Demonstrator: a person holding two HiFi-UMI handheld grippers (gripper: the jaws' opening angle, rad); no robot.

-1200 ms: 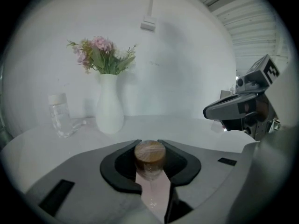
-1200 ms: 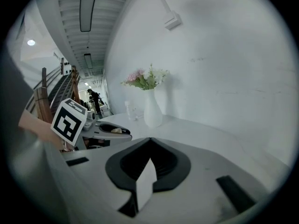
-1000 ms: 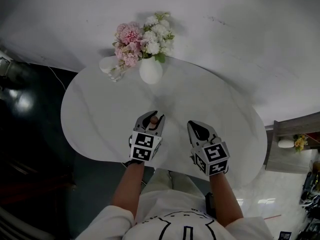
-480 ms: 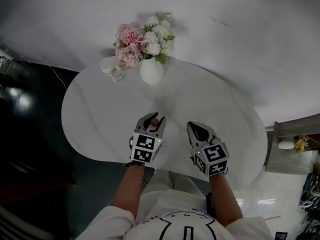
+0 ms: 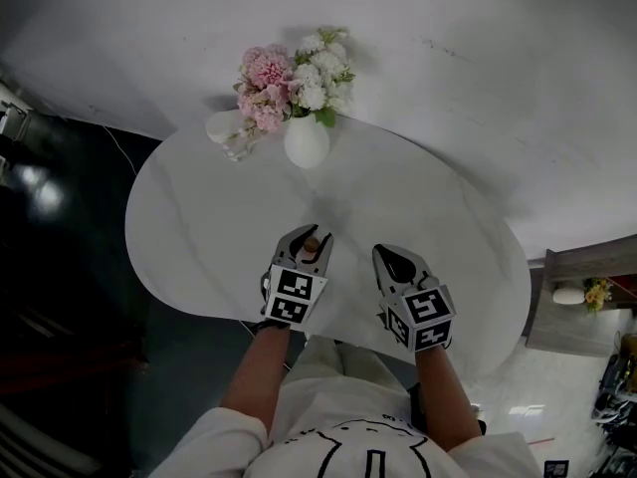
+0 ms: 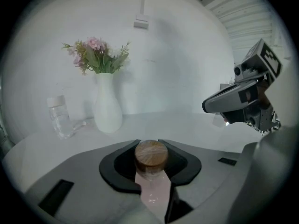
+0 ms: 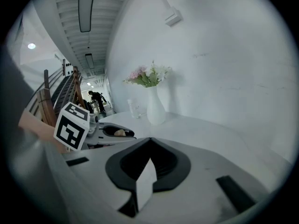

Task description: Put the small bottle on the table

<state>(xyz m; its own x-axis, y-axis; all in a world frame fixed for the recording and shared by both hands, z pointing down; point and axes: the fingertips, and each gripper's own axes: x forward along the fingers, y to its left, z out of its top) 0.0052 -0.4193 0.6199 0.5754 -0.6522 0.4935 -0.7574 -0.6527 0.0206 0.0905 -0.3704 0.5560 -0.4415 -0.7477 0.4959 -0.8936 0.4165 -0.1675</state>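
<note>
- Against the white wall (image 5: 478,78) stands a white oval table (image 5: 199,227), with a person at its near edge holding a gripper in each hand.
- Toward the far side of the table, a white vase (image 5: 306,140) stands upright with pink and white flowers (image 5: 289,73) in it.
- Left gripper (image 5: 311,235): it is over the near part of the table with the small bottle between its jaws. The pads are against the bottle's sides and the jaws are just starting to part.
- Right gripper (image 5: 388,255): it is just beside the left one, clenched with the jaws together and nothing between them.
- A clear glass (image 5: 227,132) stands just left of the vase.
- The small bottle (image 6: 151,154) is upright with a round wooden cap on top. I cannot tell whether its base is touching the tabletop.
</note>
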